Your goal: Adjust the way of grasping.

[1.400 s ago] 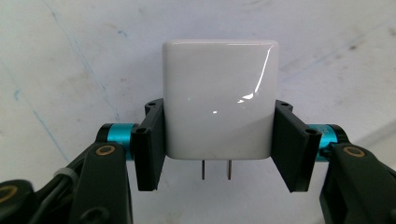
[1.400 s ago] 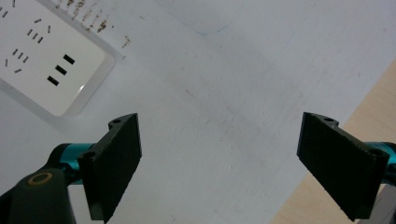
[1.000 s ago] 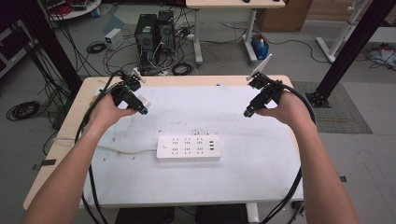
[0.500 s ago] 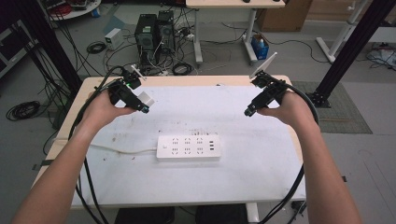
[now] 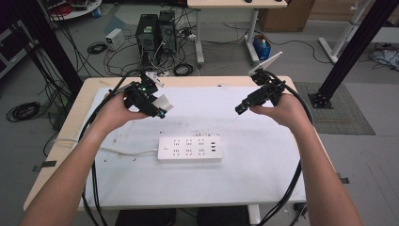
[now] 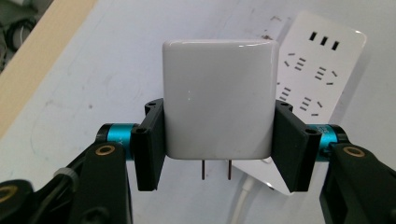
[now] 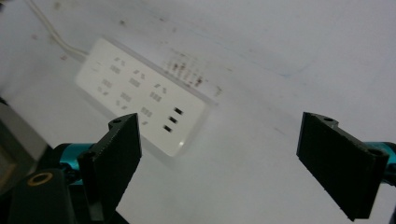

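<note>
The left gripper [image 6: 217,135] pinched a white charger [image 6: 218,98] square between its jaws, two prongs poking out below the pads, up off the table [image 5: 263,188]. Just beyond and beneath it lay the white power strip [image 6: 322,70], flat on the table. The right gripper [image 7: 219,154] hung spread wide with nothing between its jaws, power strip ahead and below.

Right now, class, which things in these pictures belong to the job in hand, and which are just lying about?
Belong to the job:
- white charger, clamped in the left gripper, prongs showing
- white power strip on the table
- right gripper, jaws open, empty

Just lying about:
- computer towers on the floor
- cable coil
- cardboard box
</note>
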`<state>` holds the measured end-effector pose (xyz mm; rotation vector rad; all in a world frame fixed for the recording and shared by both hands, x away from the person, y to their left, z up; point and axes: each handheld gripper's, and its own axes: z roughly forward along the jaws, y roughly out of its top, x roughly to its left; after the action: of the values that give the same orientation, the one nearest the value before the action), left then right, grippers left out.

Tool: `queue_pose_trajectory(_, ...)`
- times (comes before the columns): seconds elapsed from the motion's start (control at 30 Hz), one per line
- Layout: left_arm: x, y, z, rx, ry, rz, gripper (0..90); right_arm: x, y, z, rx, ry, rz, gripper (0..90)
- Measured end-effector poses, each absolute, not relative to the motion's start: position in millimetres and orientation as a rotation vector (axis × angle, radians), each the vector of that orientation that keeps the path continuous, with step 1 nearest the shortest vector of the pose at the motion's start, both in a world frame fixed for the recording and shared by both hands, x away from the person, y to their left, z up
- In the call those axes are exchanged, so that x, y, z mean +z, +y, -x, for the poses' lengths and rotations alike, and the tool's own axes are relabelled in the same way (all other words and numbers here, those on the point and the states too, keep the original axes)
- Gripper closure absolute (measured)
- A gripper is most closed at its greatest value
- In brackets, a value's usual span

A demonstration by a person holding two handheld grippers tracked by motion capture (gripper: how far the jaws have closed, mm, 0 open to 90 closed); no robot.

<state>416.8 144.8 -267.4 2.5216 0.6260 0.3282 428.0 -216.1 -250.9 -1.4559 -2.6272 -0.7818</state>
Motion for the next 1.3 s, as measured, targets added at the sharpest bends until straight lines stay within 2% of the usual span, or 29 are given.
queue_pose_trajectory(0.23,-264,121,-413,0.276,0.467,-2.519,42.6,-252,-200,-428,-0.960,-2.411,1.384,13.4)
queue_pose_trajectory(0.53,-262,89,-408,0.205,0.282,-2.545,42.6,-258,-171,-428,-0.997,-2.269,1.313,13.6)
queue_pose_trajectory(0.63,-261,83,-407,0.185,0.245,-2.553,42.7,-261,-168,-428,-1.005,-2.234,1.305,17.0)
queue_pose_trajectory(0.8,-257,72,-404,0.164,0.179,-2.568,42.6,-270,-156,-426,-1.009,-2.139,1.273,17.2)
queue_pose_trajectory(0.87,-257,70,-404,0.166,0.175,-2.565,42.6,-272,-153,-425,-1.016,-2.126,1.268,20.6)
queue_pose_trajectory(0.93,-254,64,-402,0.162,0.143,-2.565,42.6,-276,-147,-425,-1.026,-2.104,1.276,28.5)
queue_pose_trajectory(1.17,-253,58,-398,0.171,0.115,-2.537,42.6,-281,-139,-426,-1.024,-2.029,1.265,38.6)
queue_pose_trajectory(1.2,-252,58,-398,0.178,0.095,-2.549,42.6,-283,-138,-426,-1.032,-2.014,1.257,44.9)
queue_pose_trajectory(1.23,-252,58,-398,0.178,0.095,-2.549,42.6,-283,-138,-426,-1.032,-2.014,1.257,44.9)
queue_pose_trajectory(1.27,-253,57,-398,0.191,0.092,-2.551,42.6,-283,-137,-426,-1.048,-2.014,1.239,51.8)
queue_pose_trajectory(1.3,-253,57,-397,0.205,0.089,-2.550,42.6,-283,-137,-426,-1.048,-2.014,1.239,51.8)
